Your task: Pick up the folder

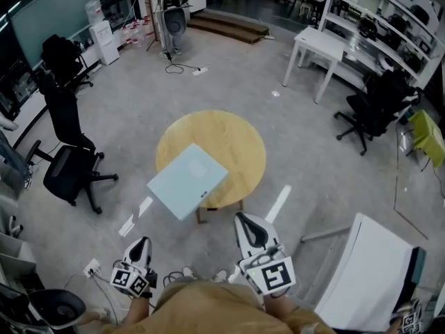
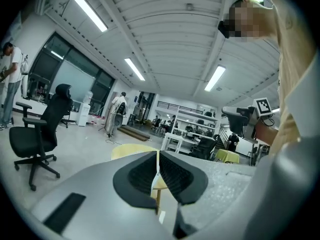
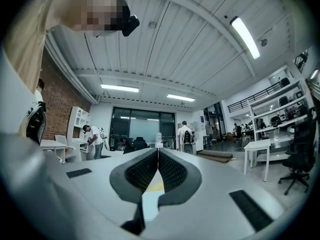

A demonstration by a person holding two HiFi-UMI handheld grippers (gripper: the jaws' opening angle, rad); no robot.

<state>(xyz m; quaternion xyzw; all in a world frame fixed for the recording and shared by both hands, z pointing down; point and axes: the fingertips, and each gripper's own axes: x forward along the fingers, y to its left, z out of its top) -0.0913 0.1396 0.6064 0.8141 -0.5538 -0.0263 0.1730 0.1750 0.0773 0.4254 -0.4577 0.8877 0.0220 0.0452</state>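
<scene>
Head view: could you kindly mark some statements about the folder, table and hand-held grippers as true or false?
1. The folder overhangs the round table at its edge. True.
2. The left hand-held gripper holds the folder. False: it is shut, empty and short of the table.
3. The right hand-held gripper has its jaws wide apart. False: they are together.
4. A black office chair stands left of the table. True.

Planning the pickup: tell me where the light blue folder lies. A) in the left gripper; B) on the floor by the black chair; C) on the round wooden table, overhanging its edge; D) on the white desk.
C: the head view shows the folder lying on the round table, its near corner jutting past the rim.
</scene>
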